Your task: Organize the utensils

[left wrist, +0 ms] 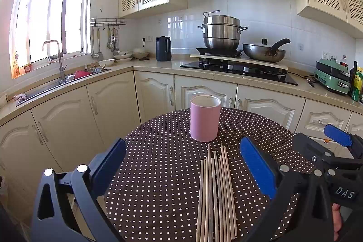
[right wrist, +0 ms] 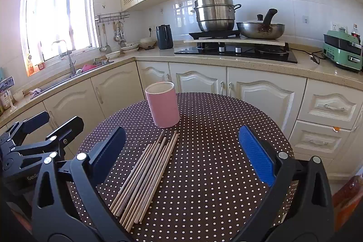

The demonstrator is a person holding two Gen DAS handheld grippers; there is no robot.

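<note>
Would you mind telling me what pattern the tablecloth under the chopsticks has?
The tablecloth is dark brown with small white polka dots, clearest in the right wrist view.

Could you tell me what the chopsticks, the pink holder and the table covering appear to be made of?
The chopsticks look like bare wood or bamboo: pale tan, matte, thin and uniform. The pink holder has a smooth matte outside and a whitish inside; ceramic, plastic or wrapped card, I cannot tell which. The table covering looks like printed fabric or vinyl: dark brown with white dots, lying flat with a slight sheen.
</note>
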